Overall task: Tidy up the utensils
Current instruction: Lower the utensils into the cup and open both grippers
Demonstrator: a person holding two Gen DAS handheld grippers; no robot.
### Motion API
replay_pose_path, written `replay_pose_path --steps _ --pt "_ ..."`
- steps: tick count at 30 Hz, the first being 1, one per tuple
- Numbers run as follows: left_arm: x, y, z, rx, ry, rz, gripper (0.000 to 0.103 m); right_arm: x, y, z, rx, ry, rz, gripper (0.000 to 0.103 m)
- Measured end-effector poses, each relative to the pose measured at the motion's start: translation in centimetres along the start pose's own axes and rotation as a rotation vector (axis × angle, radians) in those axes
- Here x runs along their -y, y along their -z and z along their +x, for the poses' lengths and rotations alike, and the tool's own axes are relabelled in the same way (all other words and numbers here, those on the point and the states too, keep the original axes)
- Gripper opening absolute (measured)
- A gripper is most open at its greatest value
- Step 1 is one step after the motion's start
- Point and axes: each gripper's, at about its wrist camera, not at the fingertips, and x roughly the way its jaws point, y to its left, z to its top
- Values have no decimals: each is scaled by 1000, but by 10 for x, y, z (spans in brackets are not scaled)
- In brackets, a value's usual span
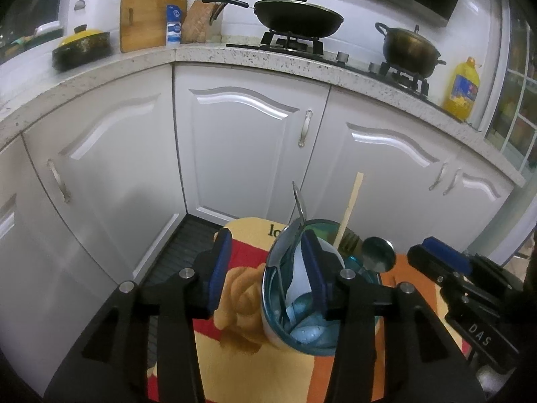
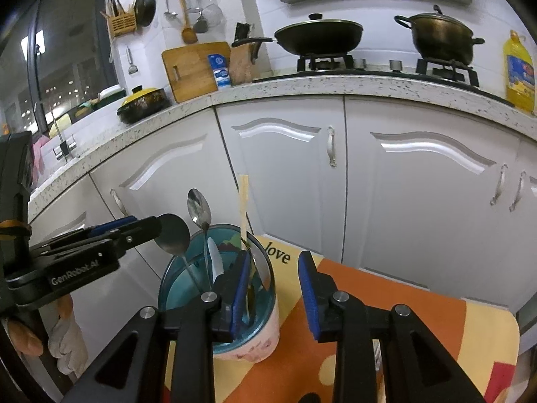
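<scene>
The cup is standing at lower centre of the right wrist view, on the cloth, holding two spoons, a fork and a wooden stick. The left gripper is hanging apart, one finger inside the cup. The right gripper is also standing apart, gripping nothing, one finger over the rim.

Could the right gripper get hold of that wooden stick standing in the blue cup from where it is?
Probably yes. The right gripper is open and empty, and the wooden stick rises clear above the cup rim. The spoons stand further left, so little seems to block it.
</scene>
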Motion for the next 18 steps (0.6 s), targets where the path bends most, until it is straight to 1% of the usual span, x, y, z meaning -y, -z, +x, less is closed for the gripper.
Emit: replay_pose_path --steps 4,8,18 --pt "4 5 -8 -1 -10 14 43 3 2 -11 11 19 10 29" --pt "13 11 -18 11 -13 34 43 4 5 -22 18 40 23 32" --pt "47 27 -42 36 23 94 43 10 19 -54 19 102 49 37"
